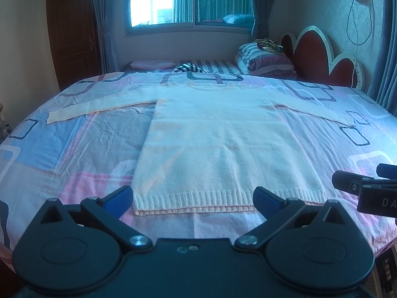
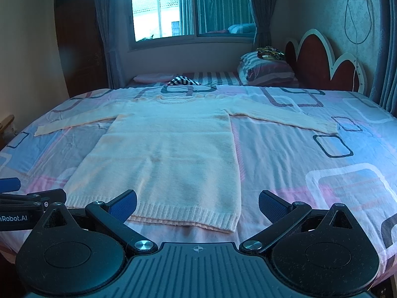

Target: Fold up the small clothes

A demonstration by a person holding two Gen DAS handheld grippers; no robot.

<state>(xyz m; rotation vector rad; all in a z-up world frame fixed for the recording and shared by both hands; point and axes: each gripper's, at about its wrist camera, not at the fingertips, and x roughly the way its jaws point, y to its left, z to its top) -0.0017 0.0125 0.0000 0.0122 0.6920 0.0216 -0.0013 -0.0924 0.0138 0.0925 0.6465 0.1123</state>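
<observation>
**A:** One sweater (image 1: 223, 136), cream knit, flat on the bed (image 1: 74, 149), face up. Both sleeves spread out sideways, ribbed hem (image 1: 193, 201) nearest me, collar at the far end. No fold in it yet, as far as I can judge.

**B:** Your jaws?

**A:** Both released, holding nothing. Left gripper (image 1: 193, 198) hovers just short of the hem, its opening spanning most of the hem's width. Right gripper (image 2: 197, 204) sits beside it, lined up on the hem's right corner (image 2: 230, 226). Neither touches the knit.

**B:** Step?

**A:** Start of the job, I'd say: approach before first grasp. Next move likely needs a pinch on a sleeve cuff or a hem corner, one per side, then a carry across the body.

**B:** Risks?

**A:** Knit is thick and floppy; a shallow pinch may take the top layer only. The bedsheet (image 2: 310, 161) underneath is wrinkled and thin, so going too low could grab it too.

**B:** Surroundings?

**A:** Pillows (image 1: 265, 62) and a headboard (image 1: 320, 57) far right, window (image 2: 193, 7) beyond. All well apart from the sweater.
</observation>
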